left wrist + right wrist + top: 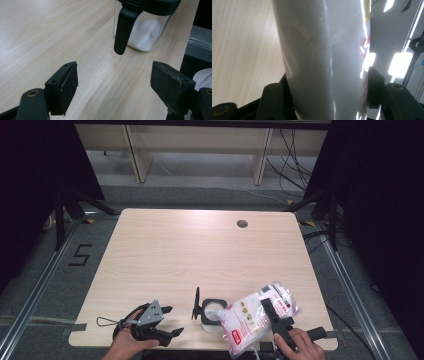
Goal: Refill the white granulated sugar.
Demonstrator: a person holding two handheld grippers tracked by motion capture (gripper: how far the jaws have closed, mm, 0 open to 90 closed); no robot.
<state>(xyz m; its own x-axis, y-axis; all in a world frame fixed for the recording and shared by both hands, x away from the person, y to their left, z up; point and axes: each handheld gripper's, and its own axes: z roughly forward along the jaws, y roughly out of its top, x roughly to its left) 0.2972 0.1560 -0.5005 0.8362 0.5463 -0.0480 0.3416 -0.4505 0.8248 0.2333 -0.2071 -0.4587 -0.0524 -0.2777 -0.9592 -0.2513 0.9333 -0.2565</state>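
Right tool (272, 312) grips a white bag (250, 317), tilted over the open jar (212, 312); left tool (170, 320) rests open on the tabletop (200, 250).

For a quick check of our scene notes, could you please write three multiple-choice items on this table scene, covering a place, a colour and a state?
1. Where does the clear glass jar with the black lid stand?
A. near the table's front edge
B. beside the far cable hole
C. on the floor

2. What colour is the powder in the jar?
A. brown
B. white
C. green

3. The right gripper is:
A. open, empty
B. lying on the table
C. shut on the clear plastic bag of white powder

Key: 1 A, it stands between both grippers; 2 B, seen through the glass; 3 C, the jaws press the bag's sides.
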